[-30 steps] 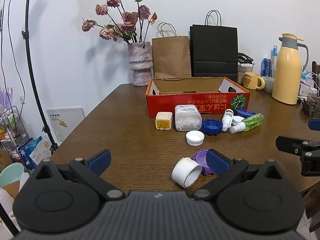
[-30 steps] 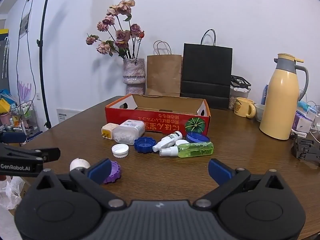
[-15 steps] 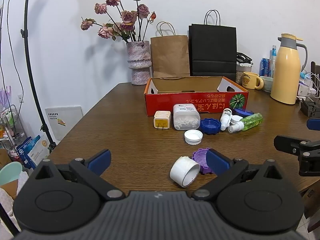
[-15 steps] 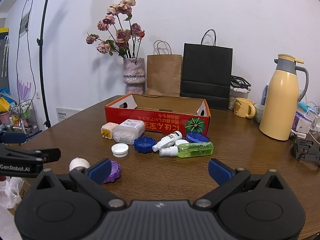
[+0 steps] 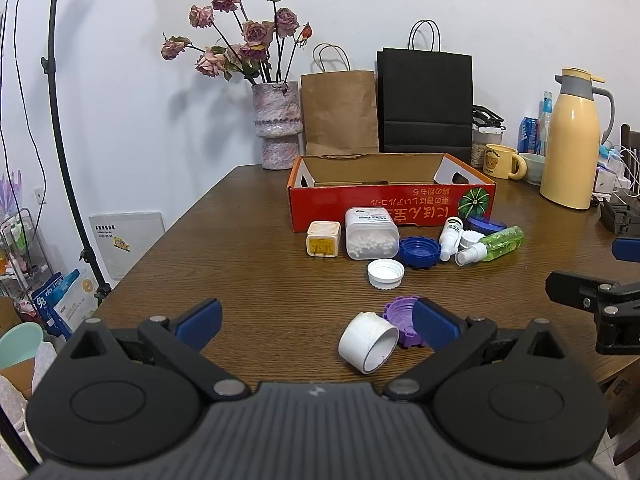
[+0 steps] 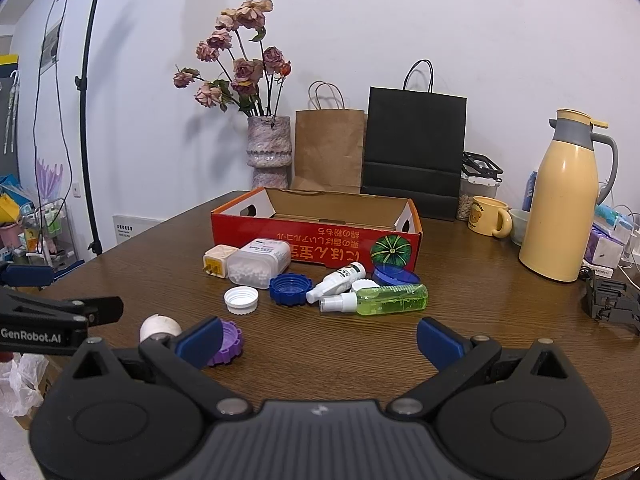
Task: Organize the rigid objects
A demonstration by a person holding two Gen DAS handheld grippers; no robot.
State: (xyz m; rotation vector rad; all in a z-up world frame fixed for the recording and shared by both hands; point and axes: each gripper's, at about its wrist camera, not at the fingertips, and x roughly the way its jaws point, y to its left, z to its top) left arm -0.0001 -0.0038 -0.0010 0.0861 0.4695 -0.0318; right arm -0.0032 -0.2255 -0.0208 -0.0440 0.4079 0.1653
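With the left gripper's (image 5: 316,322) fingers spread wide and empty, as are the right gripper's (image 6: 320,338), I'd ease left around the white cap (image 5: 368,342), a short open cylinder tipped on its side on the surface against a purple cap (image 5: 401,319), closing gently lest it roll.

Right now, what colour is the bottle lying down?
Green bottle with a white sprayer; right wrist view shows it best.
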